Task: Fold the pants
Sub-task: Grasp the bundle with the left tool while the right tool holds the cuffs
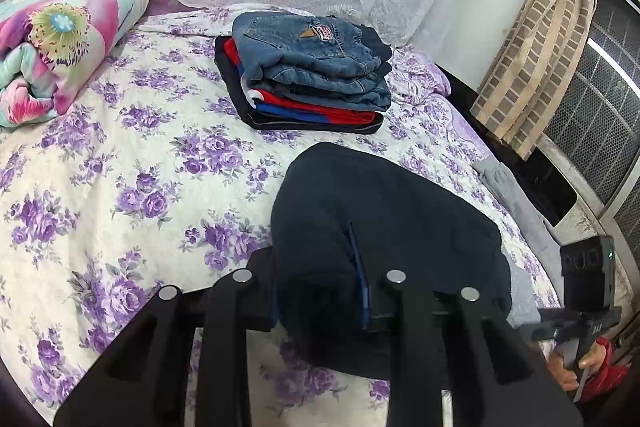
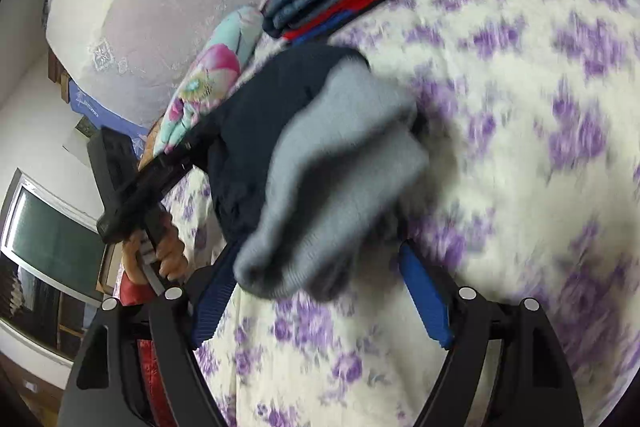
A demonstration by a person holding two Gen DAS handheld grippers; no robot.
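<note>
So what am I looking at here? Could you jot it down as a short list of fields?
place: bed with purple-flowered cover
item in work: dark navy pants with grey lining
left gripper: closed on the pants
right gripper: jaws wide, grey cloth between them, not pinched
already folded: stack topped by jeans
also there: flowery rolled quilt
</note>
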